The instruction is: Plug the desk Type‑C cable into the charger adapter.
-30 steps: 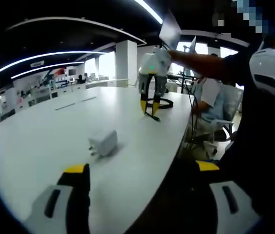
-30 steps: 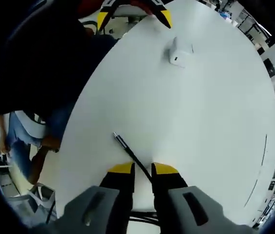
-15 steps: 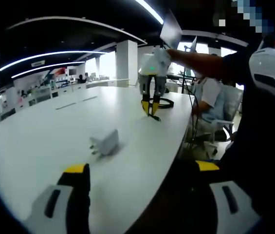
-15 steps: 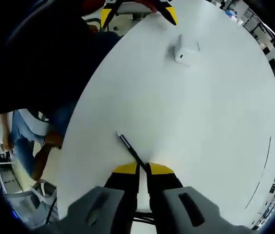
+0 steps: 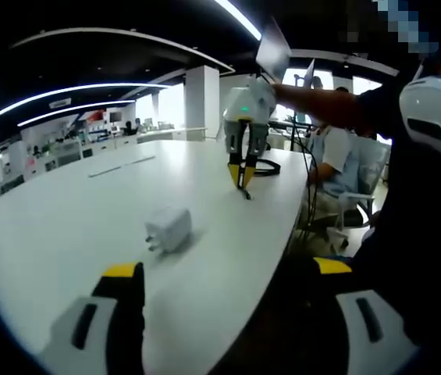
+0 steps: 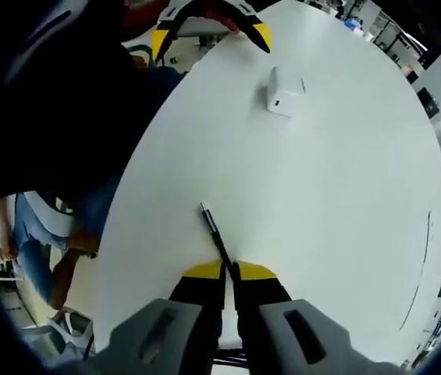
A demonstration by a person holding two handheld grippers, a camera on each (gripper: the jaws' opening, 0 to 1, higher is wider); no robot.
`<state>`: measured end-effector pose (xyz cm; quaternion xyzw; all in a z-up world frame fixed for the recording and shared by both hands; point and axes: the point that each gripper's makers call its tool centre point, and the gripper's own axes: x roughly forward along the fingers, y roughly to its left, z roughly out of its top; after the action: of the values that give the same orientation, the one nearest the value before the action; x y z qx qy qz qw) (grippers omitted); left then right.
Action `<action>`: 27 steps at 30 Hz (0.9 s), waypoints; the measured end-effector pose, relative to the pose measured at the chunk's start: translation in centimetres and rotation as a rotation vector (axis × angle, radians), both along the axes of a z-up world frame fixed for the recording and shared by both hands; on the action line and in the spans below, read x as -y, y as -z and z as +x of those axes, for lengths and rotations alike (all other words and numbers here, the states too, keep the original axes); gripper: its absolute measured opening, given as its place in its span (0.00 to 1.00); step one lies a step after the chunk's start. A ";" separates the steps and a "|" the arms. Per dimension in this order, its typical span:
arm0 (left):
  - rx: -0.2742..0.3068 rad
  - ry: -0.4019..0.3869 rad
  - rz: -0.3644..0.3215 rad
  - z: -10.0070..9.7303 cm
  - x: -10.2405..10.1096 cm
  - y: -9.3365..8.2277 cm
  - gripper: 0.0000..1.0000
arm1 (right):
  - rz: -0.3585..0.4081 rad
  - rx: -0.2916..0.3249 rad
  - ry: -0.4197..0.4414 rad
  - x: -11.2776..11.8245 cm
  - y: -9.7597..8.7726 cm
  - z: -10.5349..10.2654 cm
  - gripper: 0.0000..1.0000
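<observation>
In the left gripper view, the adapter (image 5: 168, 228) lies on the white table (image 5: 64, 234) at centre left, prongs toward the lower left, just beyond the left hand-held gripper (image 5: 228, 273), whose yellow-tipped jaws stand wide apart at the bottom of the frame, one over the table, the other off its edge. At upper centre the right hand-held gripper (image 5: 243, 176) points down at the table near its far edge; its jaws, spread a second ago, are now pressed together on the cable (image 5: 245, 191), with a black coil behind it. A seated person (image 5: 333, 168) is at the right. In the right gripper view, the right hand-held gripper (image 6: 228, 271) at bottom centre pinches the cable (image 6: 214, 231); the plug end sticks out toward the frame centre, lying on or just above the table (image 6: 345, 195). The adapter (image 6: 282, 95) sits well apart at the upper centre, the left hand-held gripper (image 6: 208, 35) near it at the top. The grasp looks made; next would be lifting the plug and securing the adapter, which is untouched.
</observation>
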<state>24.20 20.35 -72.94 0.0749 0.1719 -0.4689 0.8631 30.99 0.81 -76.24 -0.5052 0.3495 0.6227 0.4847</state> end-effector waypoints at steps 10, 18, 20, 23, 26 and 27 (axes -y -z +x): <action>0.003 0.000 -0.001 0.1 0.1 -0.1 0.87 | 0.084 0.030 0.067 -1.6 -0.8 0.4 0.01; 0.001 -0.004 0.002 0.0 -0.1 0.1 0.87 | 0.135 0.032 0.093 -2.9 -0.9 0.3 0.01; 0.001 -0.005 0.003 0.0 -0.1 0.1 0.87 | 0.149 0.035 0.106 -3.3 -0.9 0.4 0.01; 0.000 -0.008 0.004 0.0 -0.3 0.1 0.87 | 0.166 0.037 0.125 -3.6 -0.9 0.8 0.01; -0.001 -0.011 0.004 0.0 -0.4 0.1 0.87 | 0.176 0.040 0.142 -3.7 -0.9 0.9 0.01; 0.000 -0.010 0.001 0.0 -0.4 0.1 0.87 | 0.179 0.040 0.150 -3.7 -0.8 0.9 0.01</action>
<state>24.17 20.73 -73.03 0.0746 0.1726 -0.4644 0.8654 31.85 4.52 -75.40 -0.4446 0.3194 0.6031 0.5801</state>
